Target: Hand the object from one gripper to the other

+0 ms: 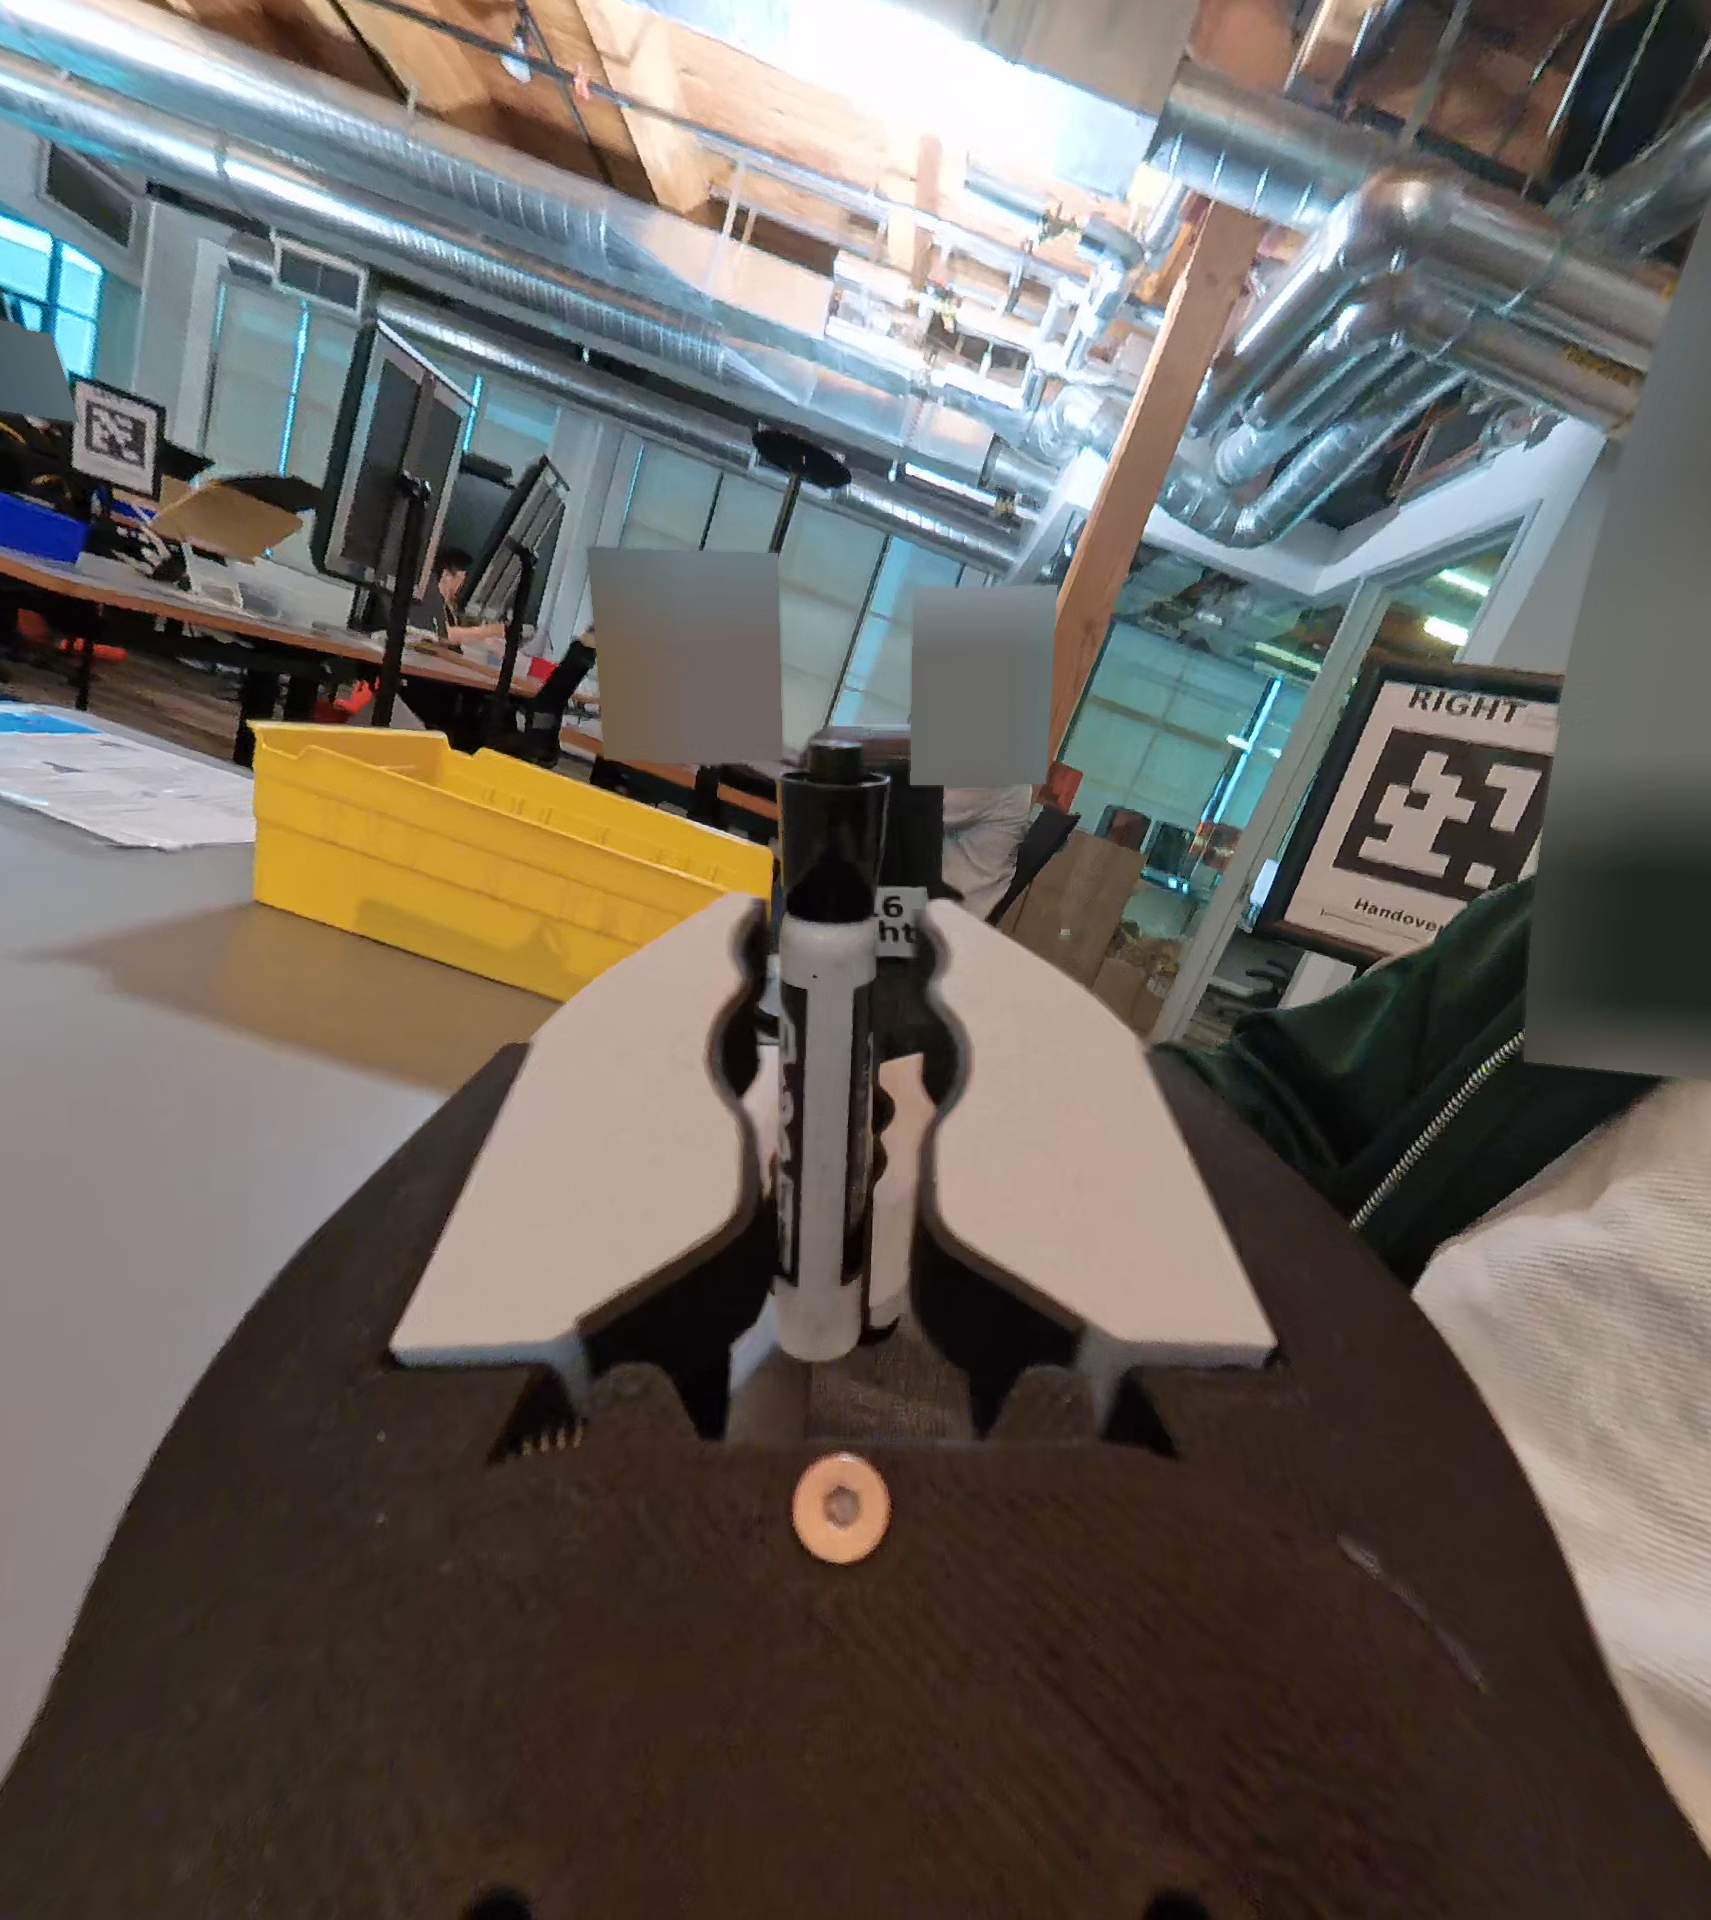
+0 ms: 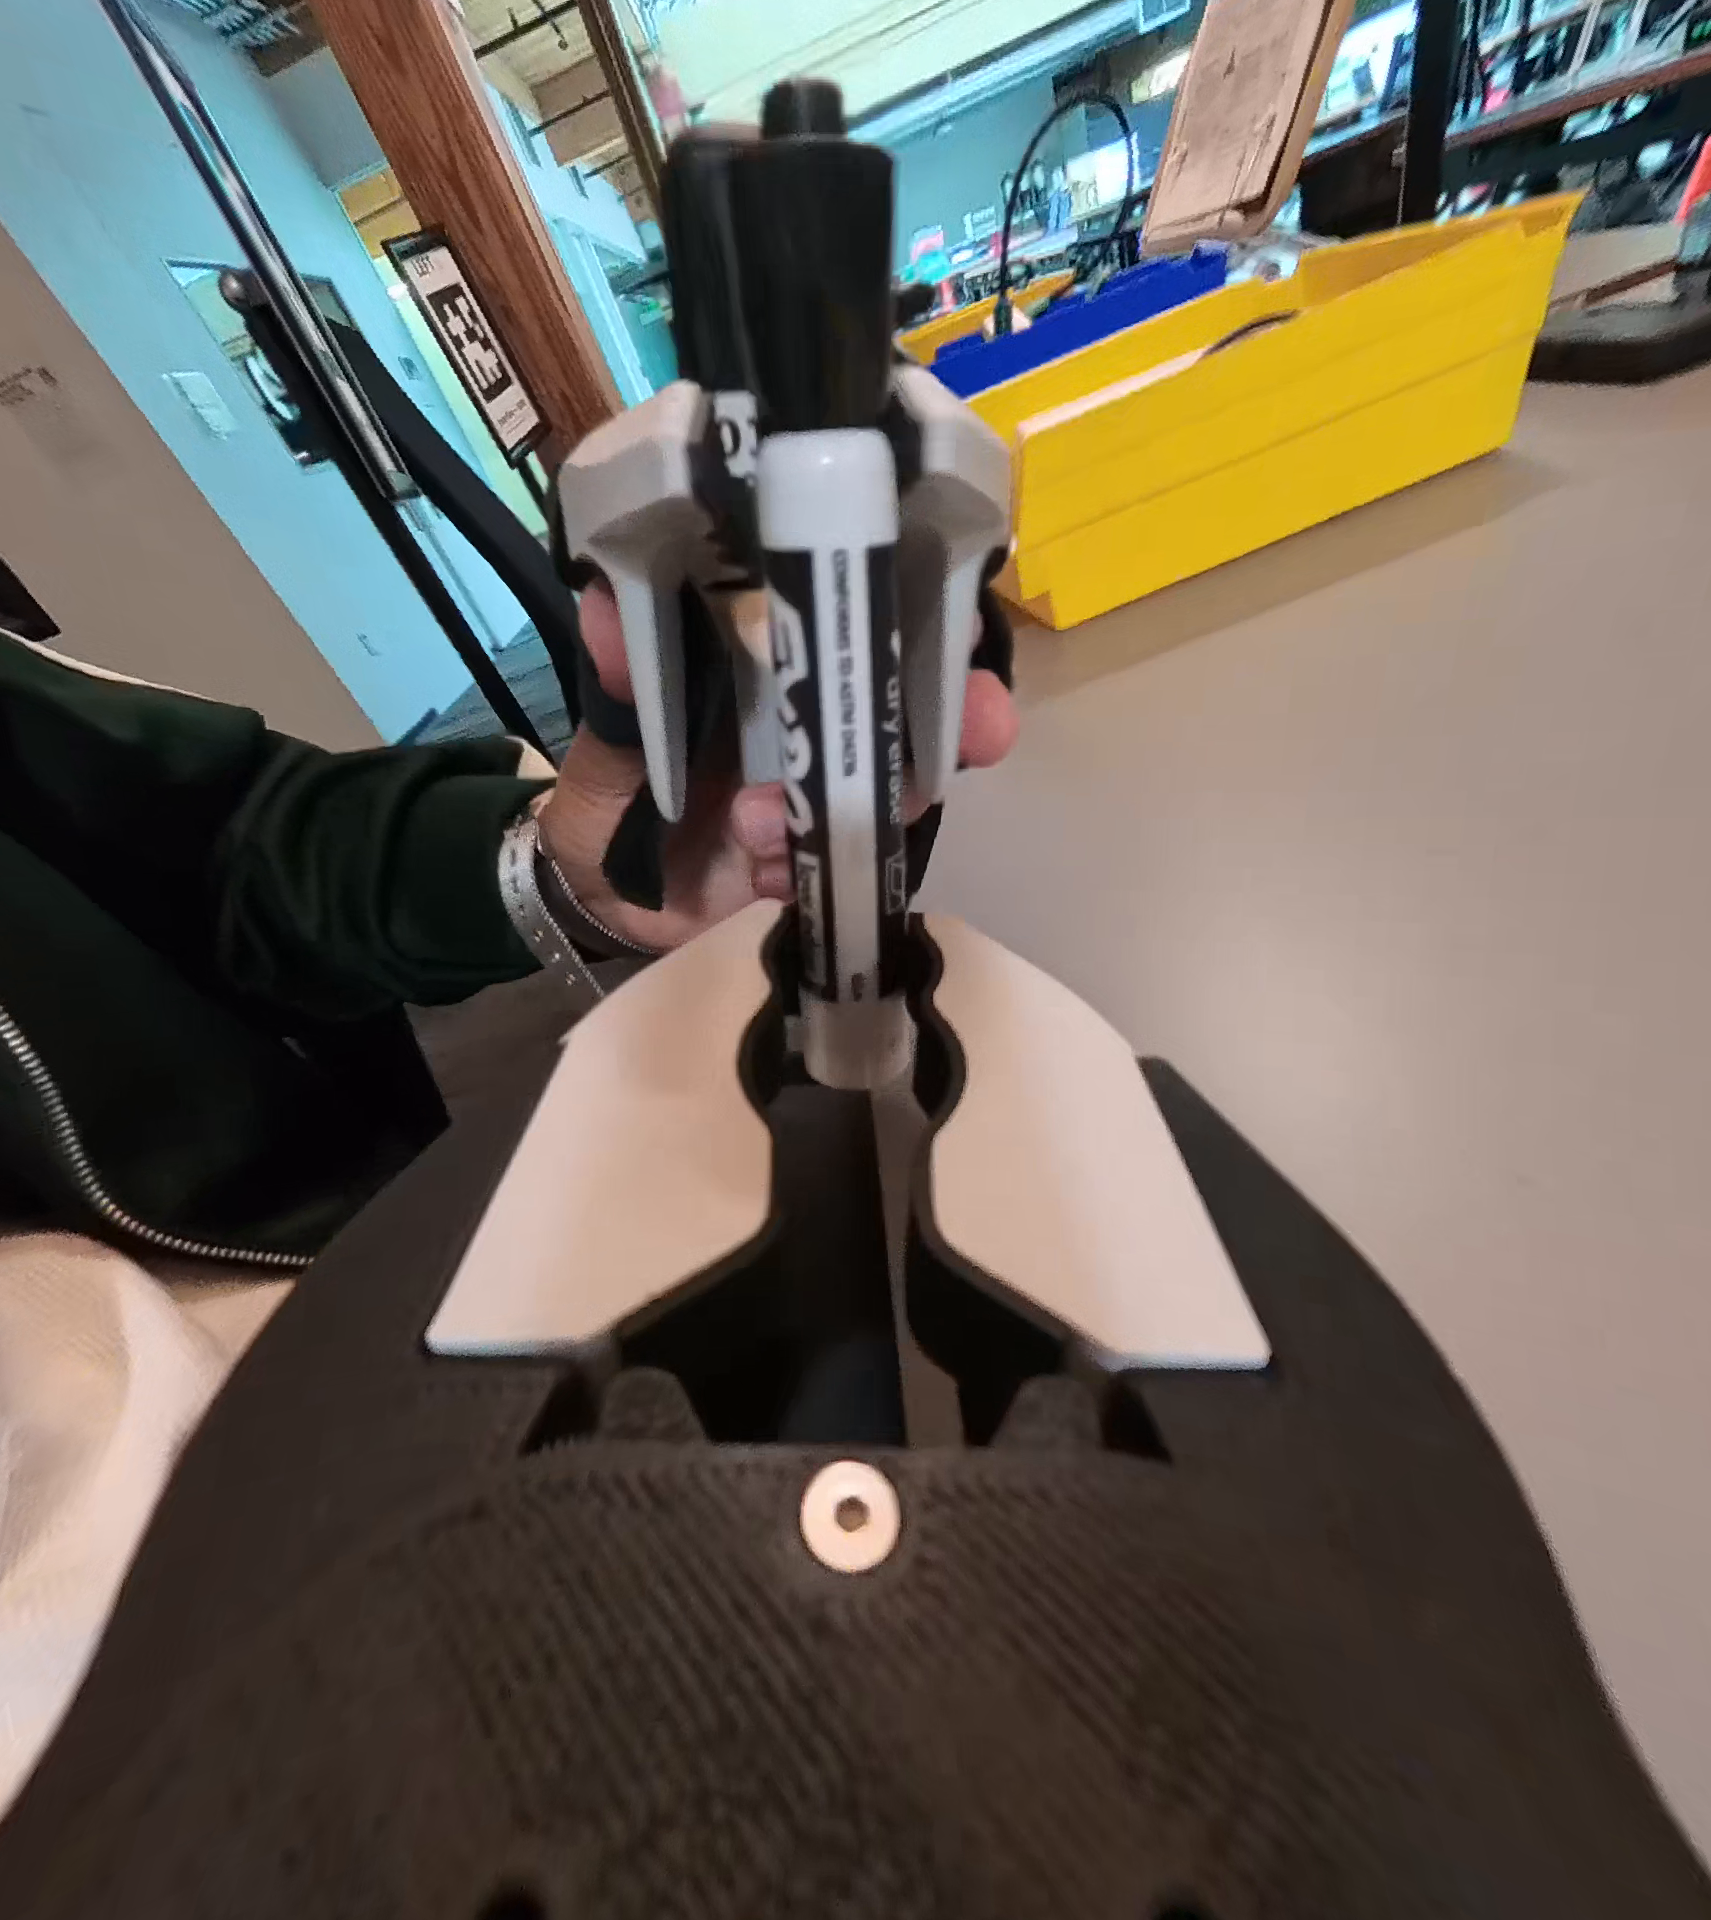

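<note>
A black-and-white dry-erase marker (image 1: 825, 1039) stands upright with its black cap on top, above the grey table. My left gripper (image 1: 846, 925) is shut on the marker's barrel just below the cap. In the right wrist view the left gripper (image 2: 799, 582) faces the camera, held by a hand (image 2: 685, 852), with the marker (image 2: 830, 623) between its grey fingers. My right gripper (image 2: 846, 935) is closed around the marker's lower end, its fingertips on either side of the barrel. Part of the right gripper (image 1: 895, 925) shows behind the marker in the left wrist view.
A yellow bin (image 1: 477, 831) sits on the grey table (image 1: 103, 1143) beyond the grippers; it also shows in the right wrist view (image 2: 1298, 416) with a blue bin (image 2: 1069, 322) in it. Papers (image 1: 82, 769) lie far left. A dark green sleeve (image 2: 207, 883) reaches in from the left. Across from one pair of fingers to the other is roughly 8 cm.
</note>
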